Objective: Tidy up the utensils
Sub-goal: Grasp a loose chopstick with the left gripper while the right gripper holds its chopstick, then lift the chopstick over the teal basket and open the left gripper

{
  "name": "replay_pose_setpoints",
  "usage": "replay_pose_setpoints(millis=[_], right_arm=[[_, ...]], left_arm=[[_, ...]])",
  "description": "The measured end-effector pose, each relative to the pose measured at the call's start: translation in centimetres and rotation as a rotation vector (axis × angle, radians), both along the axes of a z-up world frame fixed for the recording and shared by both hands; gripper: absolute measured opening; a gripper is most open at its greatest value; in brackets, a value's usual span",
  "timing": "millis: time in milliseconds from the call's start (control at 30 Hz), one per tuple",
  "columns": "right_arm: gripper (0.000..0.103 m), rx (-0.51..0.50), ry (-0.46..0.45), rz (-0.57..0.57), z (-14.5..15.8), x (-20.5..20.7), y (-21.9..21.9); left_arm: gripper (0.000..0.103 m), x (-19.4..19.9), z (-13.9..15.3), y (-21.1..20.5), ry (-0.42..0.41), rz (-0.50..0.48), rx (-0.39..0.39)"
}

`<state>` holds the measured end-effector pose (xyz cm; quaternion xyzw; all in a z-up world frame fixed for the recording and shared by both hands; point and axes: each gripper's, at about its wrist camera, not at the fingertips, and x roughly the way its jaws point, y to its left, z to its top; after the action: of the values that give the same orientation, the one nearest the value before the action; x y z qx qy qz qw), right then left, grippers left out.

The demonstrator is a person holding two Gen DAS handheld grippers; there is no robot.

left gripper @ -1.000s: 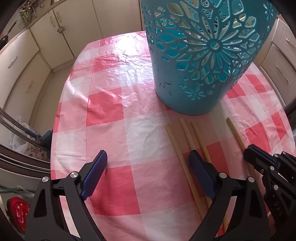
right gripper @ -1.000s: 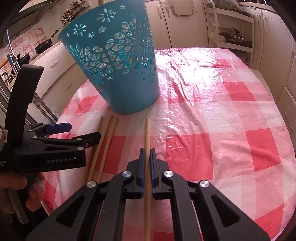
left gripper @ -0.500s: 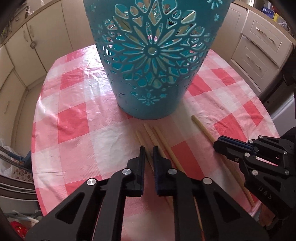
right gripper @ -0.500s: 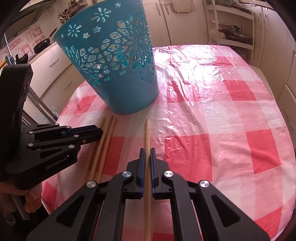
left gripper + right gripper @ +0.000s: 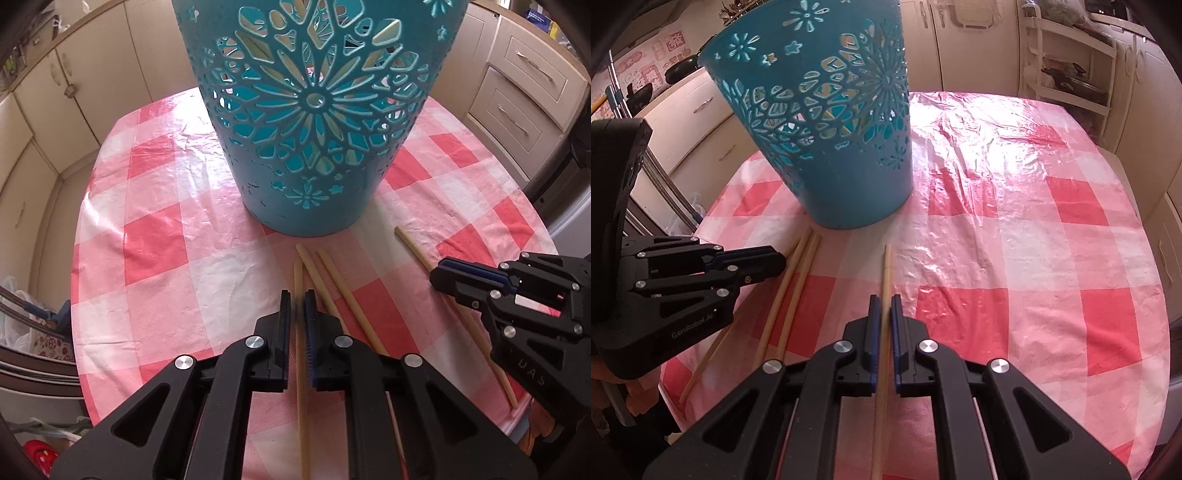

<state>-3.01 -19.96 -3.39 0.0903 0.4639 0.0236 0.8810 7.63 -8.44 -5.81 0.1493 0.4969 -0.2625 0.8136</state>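
on the table, under its pink-and-white checked cloth, four wooden chopsticks lie in front of a teal cut-out basket. the left hand-held gripper is pinched on the leftmost chopstick, which runs straight back between its blue pads; two more chopsticks lie just beside it on the right, their far ends close to the basket's foot. the right hand-held gripper is pinched on the single chopstick, which lies apart from the other three and points toward the basket. through the basket's cut-outs pale stick-like shapes show, though what they are cannot be told.
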Motion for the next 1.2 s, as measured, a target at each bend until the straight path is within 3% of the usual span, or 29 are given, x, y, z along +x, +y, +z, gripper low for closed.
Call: replay_pose_setpoints(millis=[433, 667, 767, 900, 1200], right_arm=[[0.005, -0.007, -0.049, -0.005, -0.3, -0.6, -0.3], [0.005, -0.007, -0.067, -0.004, -0.4, -0.7, -0.3], [0.005, -0.001, -0.068, -0.005, -0.5, -0.8, -0.4], [0.005, 0.008, -0.068, -0.005, -0.4, -0.7, -0.5], [0.005, 0.03, -0.064, -0.011, -0.4, -0.4, -0.9]], left_arm=[[0.004, -0.5, 0.3, -0.8, -0.048, -0.01, 0.035], [0.004, -0.8, 2.7, 1.3, -0.085, 0.02, -0.011], [0.004, -0.7, 4.9, 3.2, -0.102, 0.058, -0.074], [0.004, -1.1, 8.7, 5.8, -0.115, 0.113, -0.215], [0.004, -2.1, 19.5, 7.1, -0.277, 0.122, -0.433]])
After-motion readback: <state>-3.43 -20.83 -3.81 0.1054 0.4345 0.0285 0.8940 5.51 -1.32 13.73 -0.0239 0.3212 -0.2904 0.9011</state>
